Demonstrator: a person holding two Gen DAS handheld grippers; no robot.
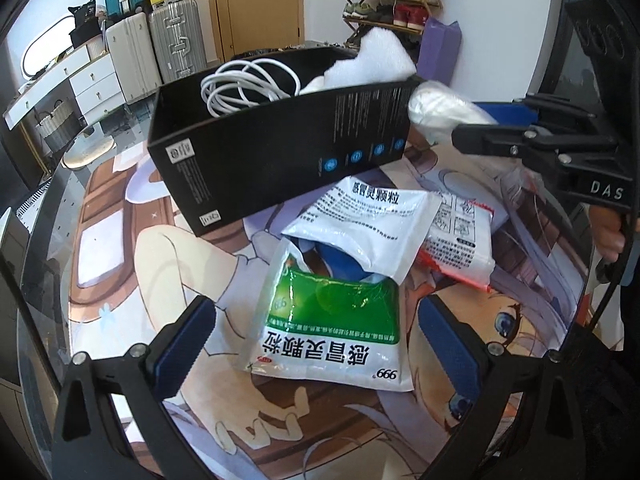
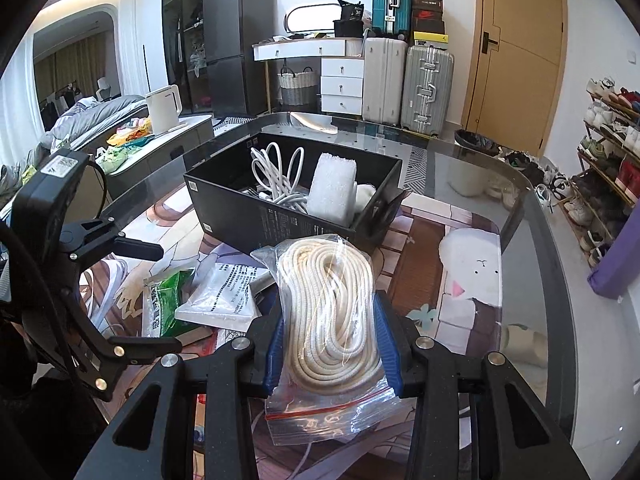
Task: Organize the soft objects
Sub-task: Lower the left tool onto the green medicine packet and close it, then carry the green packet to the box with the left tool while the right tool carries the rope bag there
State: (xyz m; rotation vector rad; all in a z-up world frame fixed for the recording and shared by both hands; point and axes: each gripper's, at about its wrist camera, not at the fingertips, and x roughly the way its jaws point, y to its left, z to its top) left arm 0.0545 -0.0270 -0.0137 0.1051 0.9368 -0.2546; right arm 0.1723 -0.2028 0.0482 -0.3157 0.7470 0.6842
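The right claw [image 2: 328, 344] is clamped on a clear zip bag of rope [image 2: 328, 300]; its blue pads press both sides of the thick, cream, braided coil, and the bag's red zip strip hangs crumpled below the fingers. The bag is held above the worktop [image 2: 520, 208], just in front of the black box [image 2: 280, 216]. In the left wrist view only the bag's rounded white end [image 1: 436, 108] shows beside the box corner, and the right claw's tips are hidden behind it.

The left claw [image 1: 316, 344] stands apart, holding nothing, its blue ribbed pads on either side of a glossy green-and-white packet [image 1: 332, 332] that lies flat on the printed mat [image 1: 120, 280]. A second packet [image 1: 372, 216], white with black print, overlaps the first packet's top edge, and a third one [image 1: 460, 240] with red trim lies partly under it.

The box is matte black cardboard, rectangular and open-topped. Inside sit a looped white cable [image 2: 276, 176] and a porous white foam block [image 2: 334, 188]. The right wrist view looks down into the box; the left wrist view shows mainly its printed side wall, with cable and foam poking over the rim. The worktop is glass with a rounded edge.
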